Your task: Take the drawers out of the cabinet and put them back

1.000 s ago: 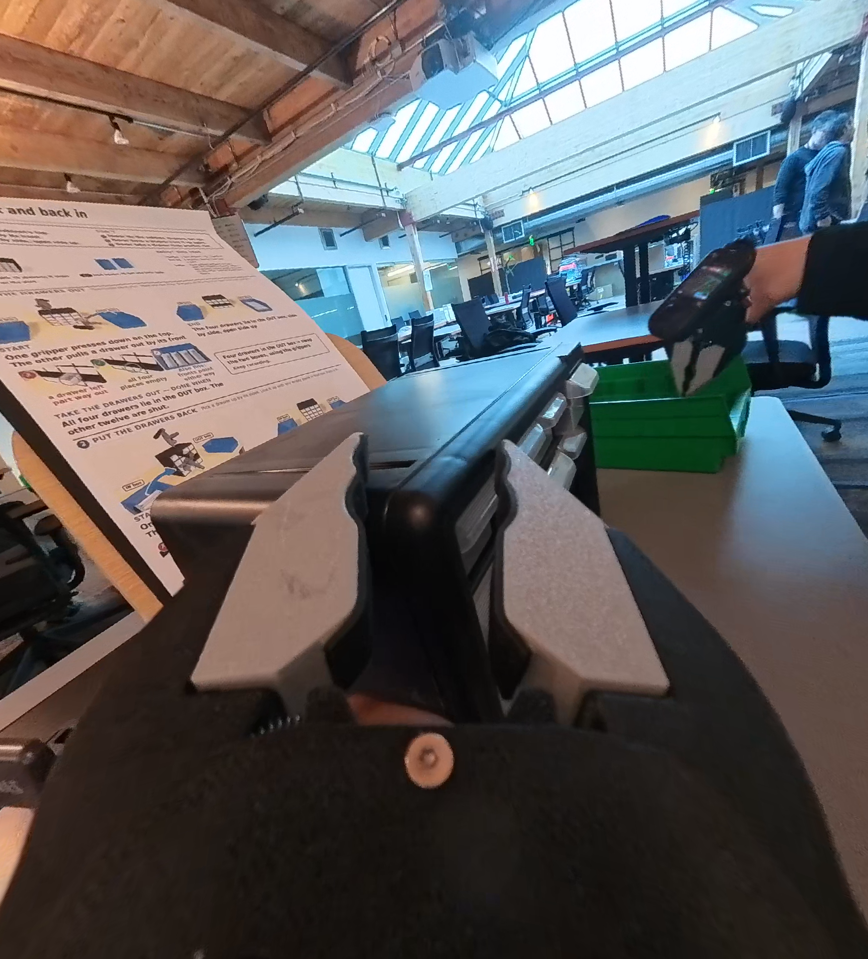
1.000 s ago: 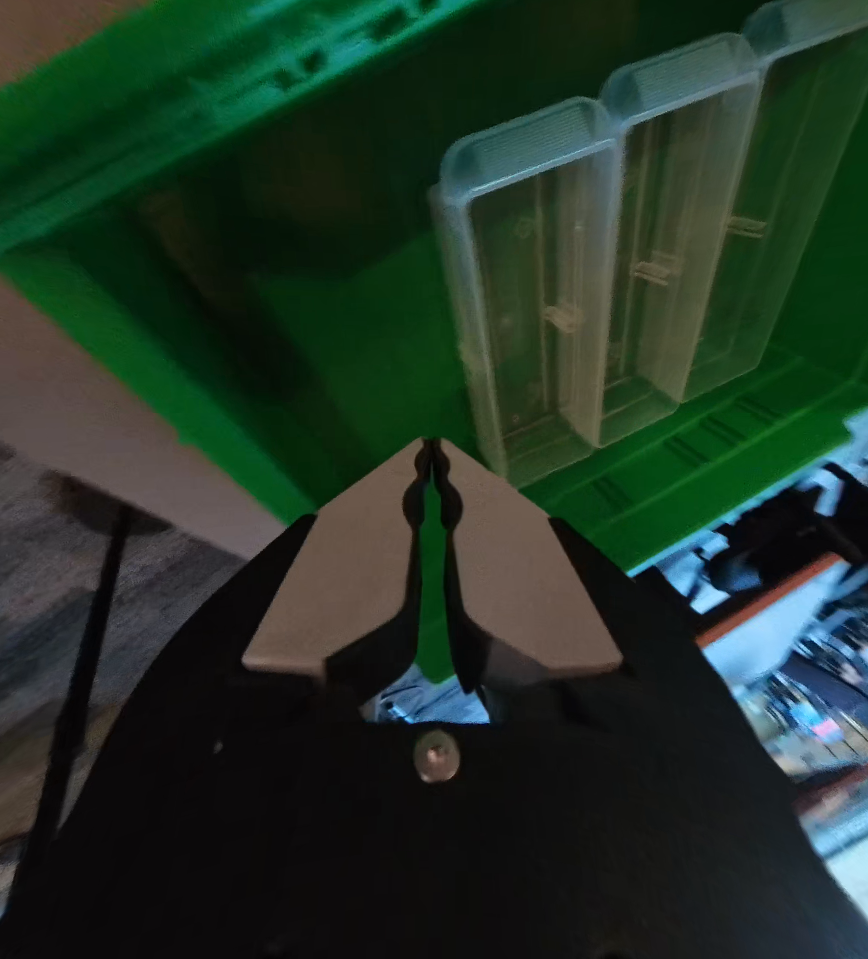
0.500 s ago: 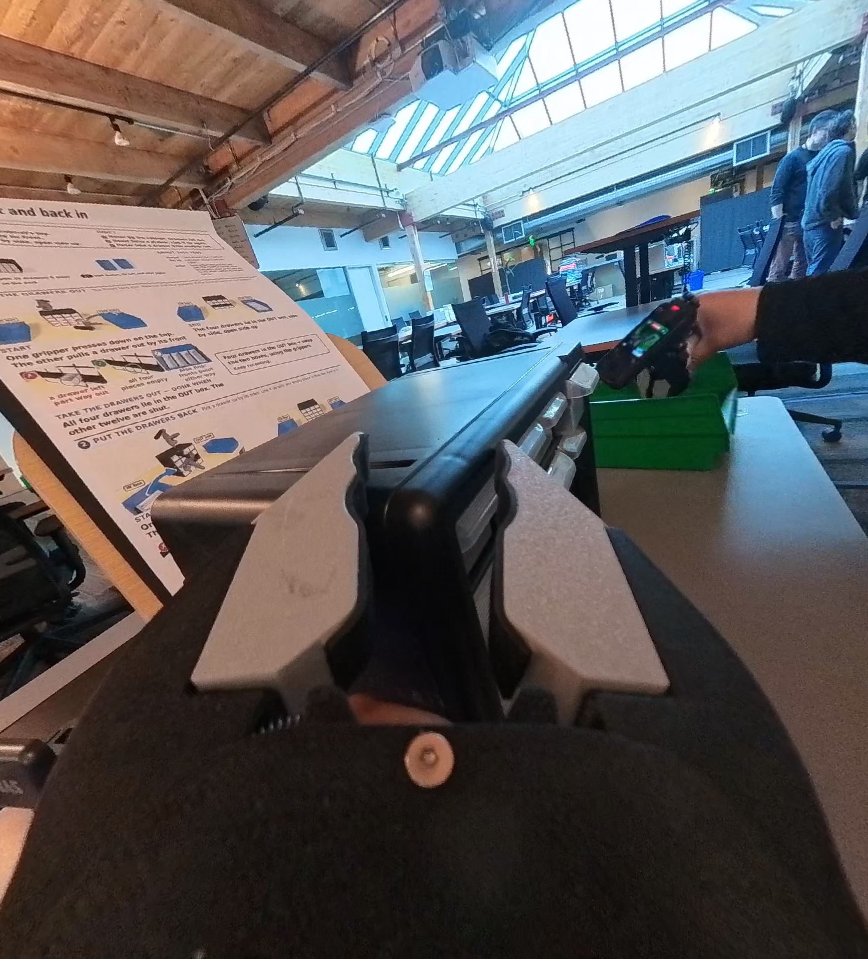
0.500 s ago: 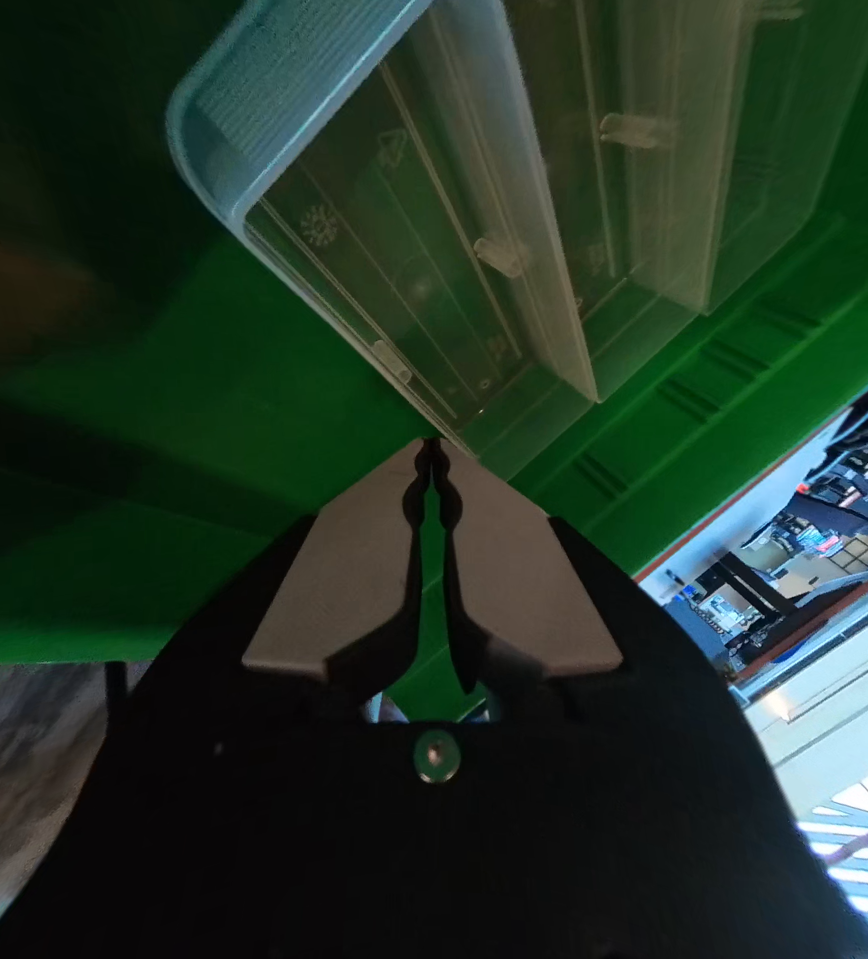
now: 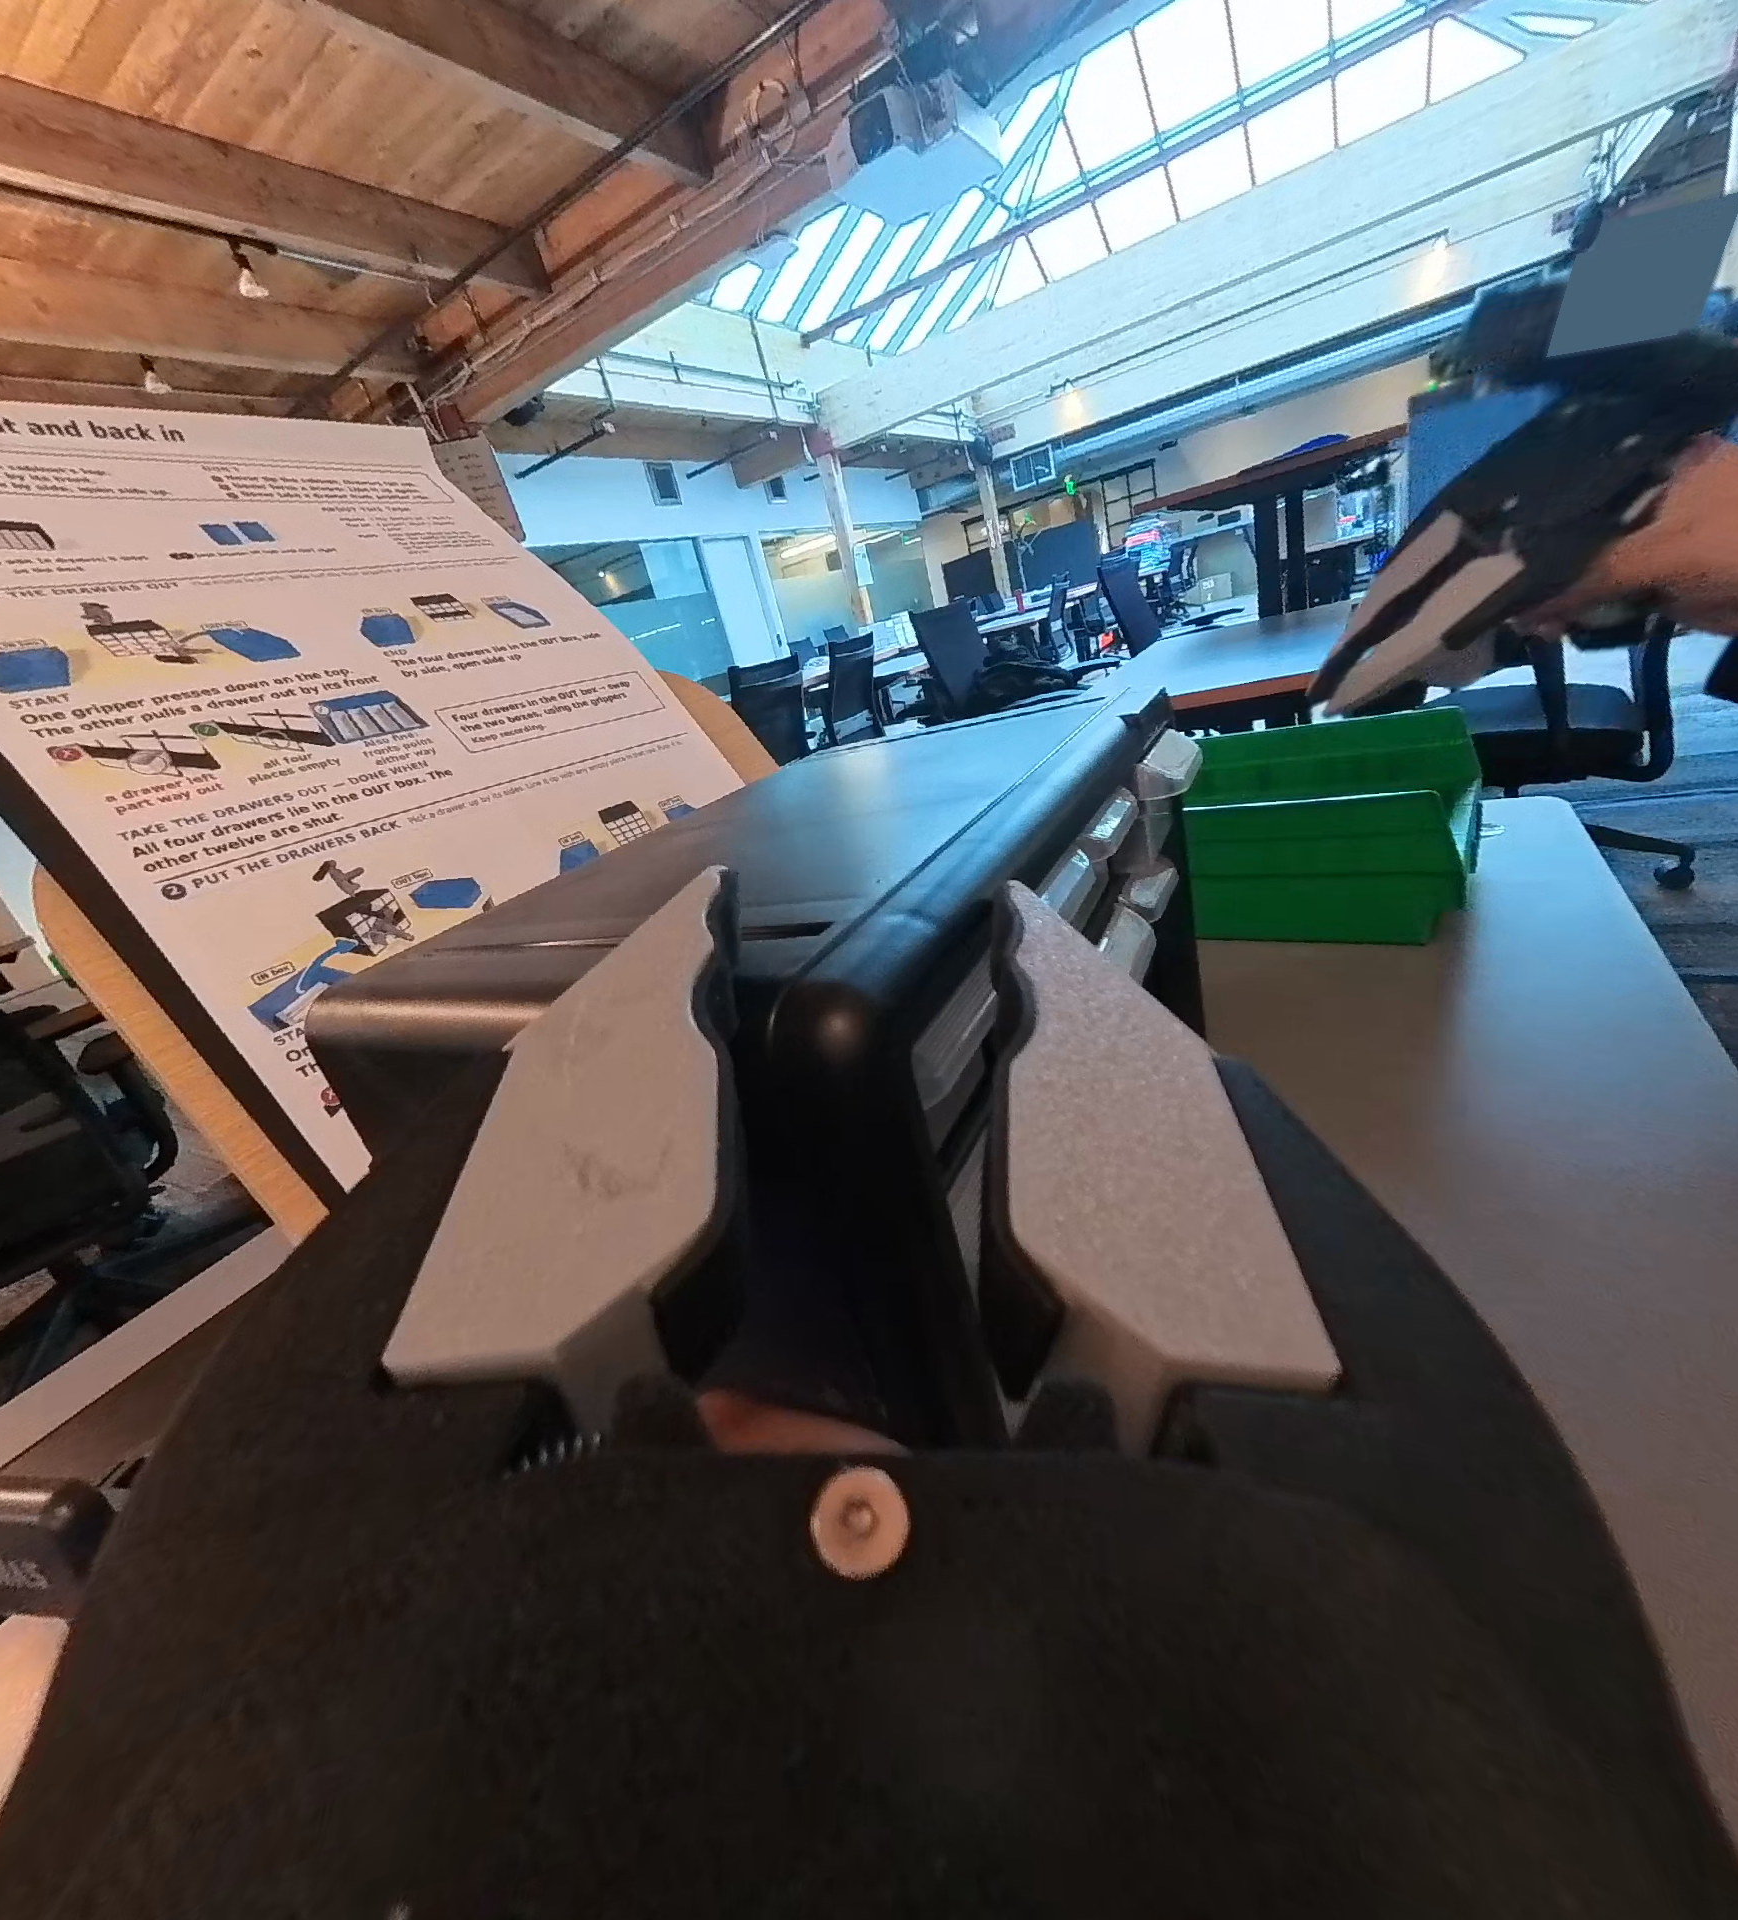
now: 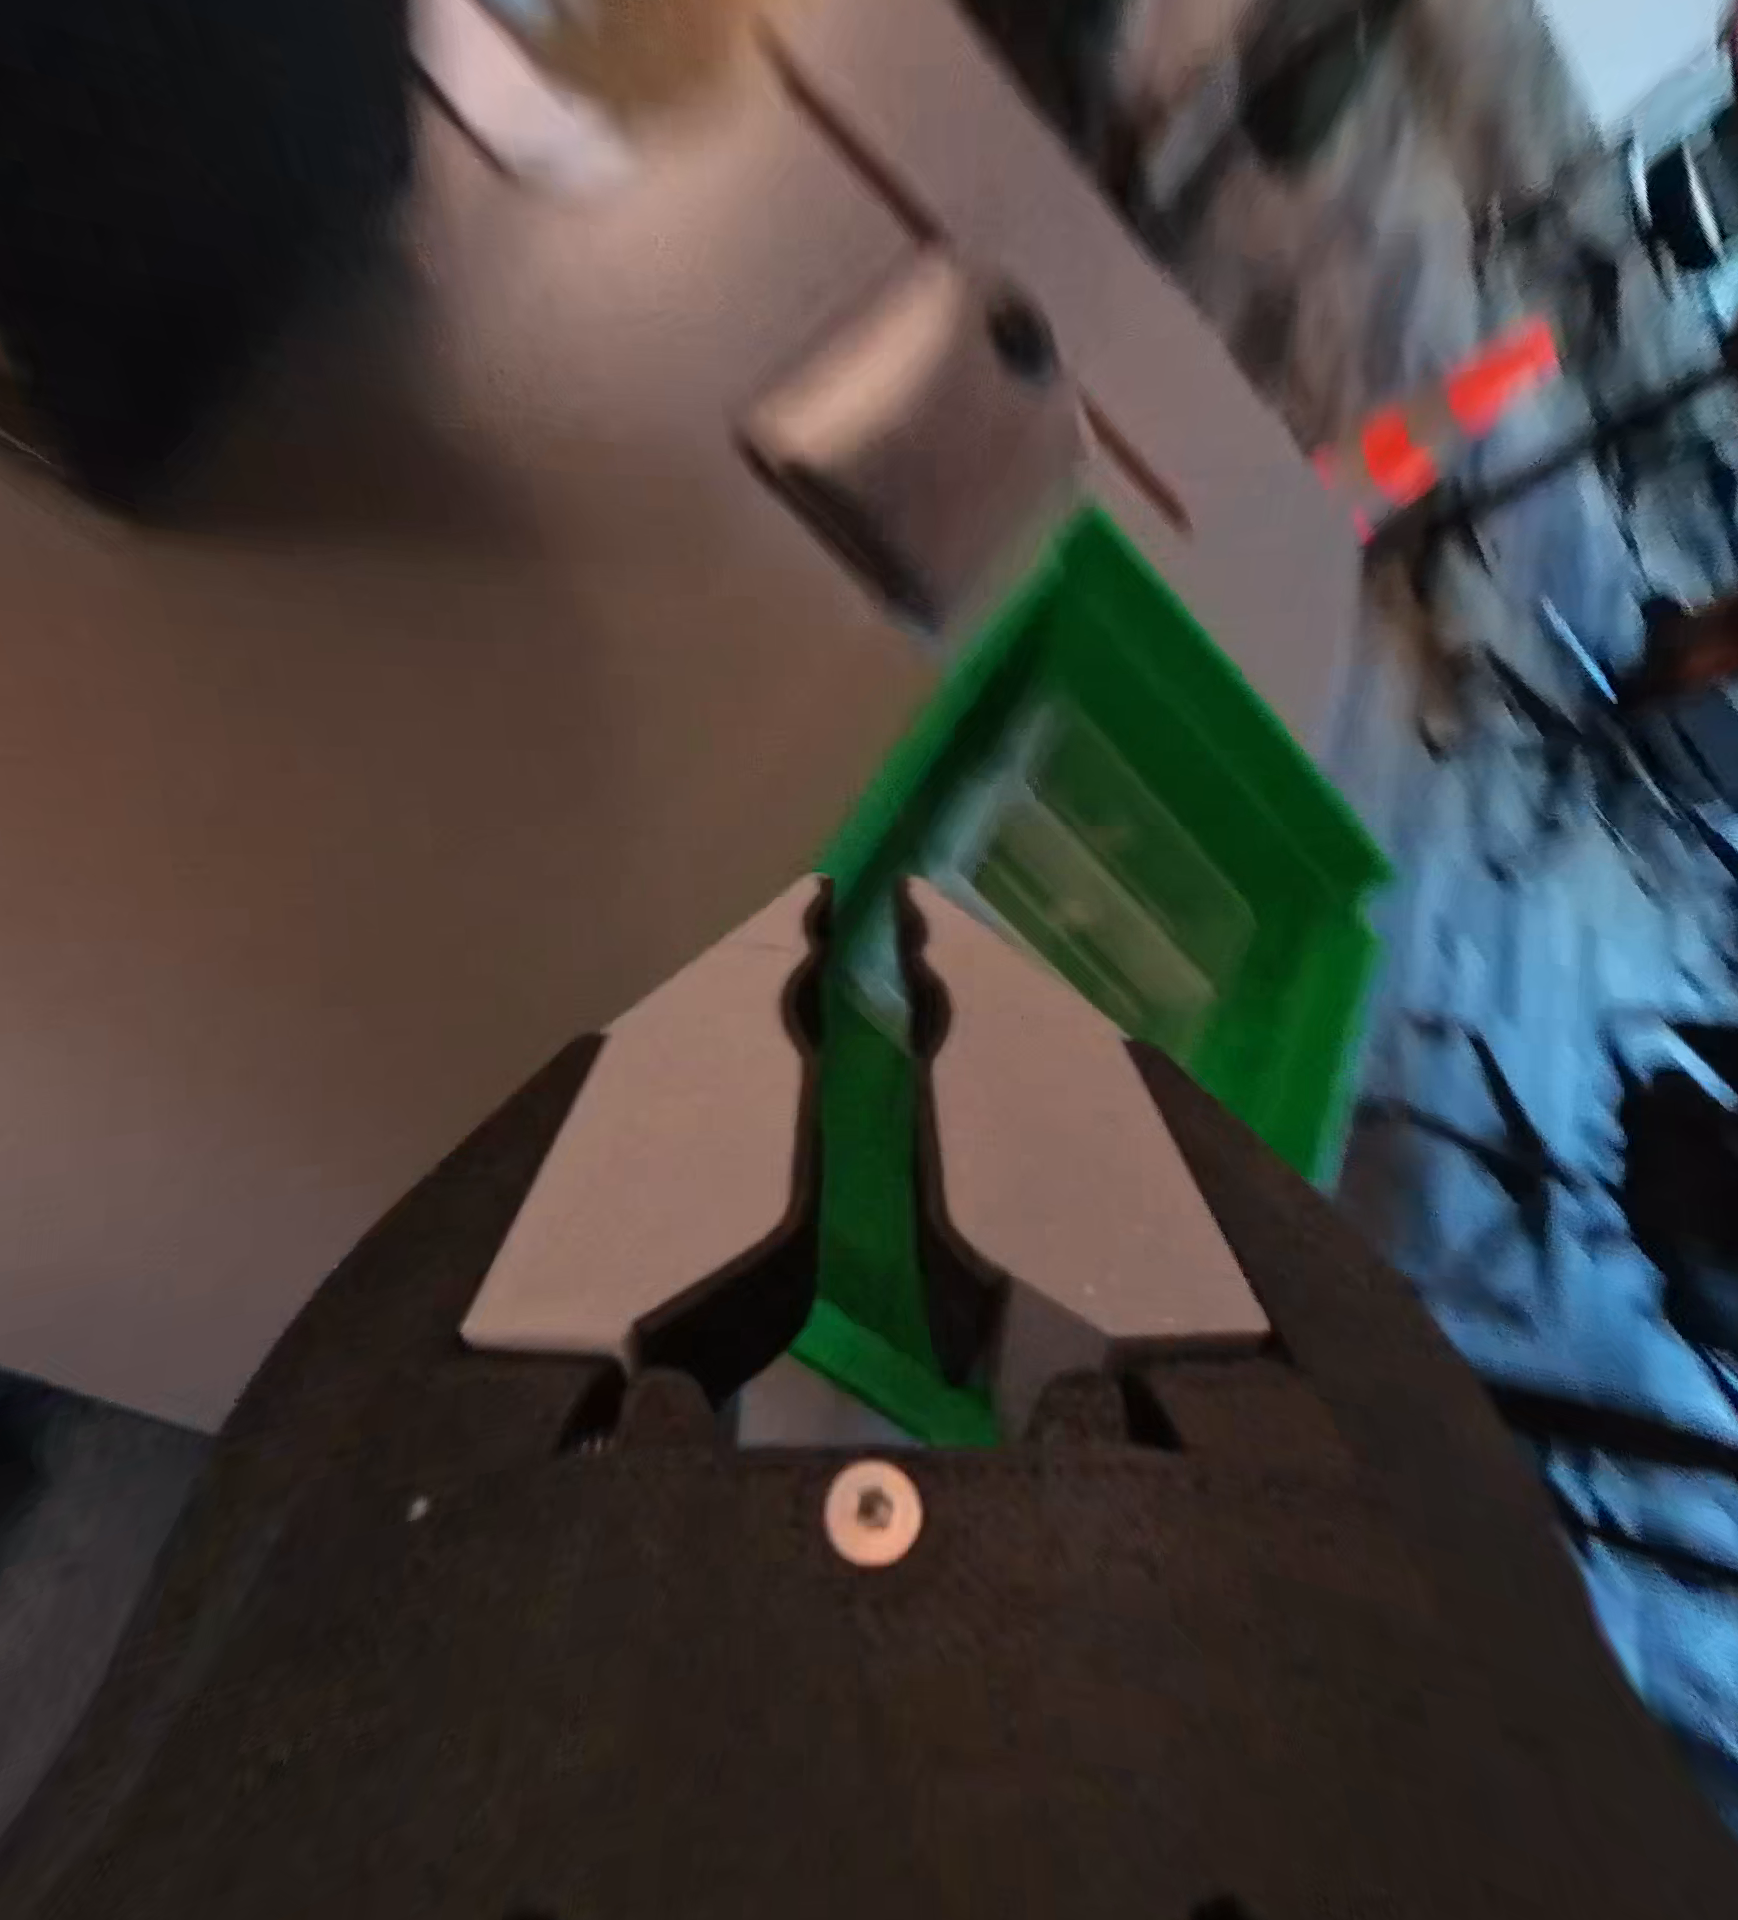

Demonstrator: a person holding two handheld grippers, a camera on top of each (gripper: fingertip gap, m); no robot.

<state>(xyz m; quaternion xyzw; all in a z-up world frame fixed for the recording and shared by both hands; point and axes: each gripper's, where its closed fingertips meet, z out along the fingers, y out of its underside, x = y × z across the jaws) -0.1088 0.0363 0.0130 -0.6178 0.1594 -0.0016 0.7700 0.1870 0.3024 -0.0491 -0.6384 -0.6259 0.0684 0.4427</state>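
The left gripper (image 5: 860, 1049) clamps the front top edge of the black plastic drawer cabinet (image 5: 906, 831). The right gripper (image 5: 1364, 665), slightly parted and empty, hovers above the green plastic bin (image 5: 1322, 831) beside the cabinet's far end. Clear plastic drawers (image 6: 1083, 883) lie side by side inside, lengthwise, below its tips. The grey table (image 5: 1467, 1091) lies open in front.

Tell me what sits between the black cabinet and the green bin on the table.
Nothing: in the left wrist view the green bin sits right against the far end of the cabinet, with no gap visible between them.

A slanted instruction sheet (image 5: 252, 727) stands beside distant office chairs (image 5: 958, 665).
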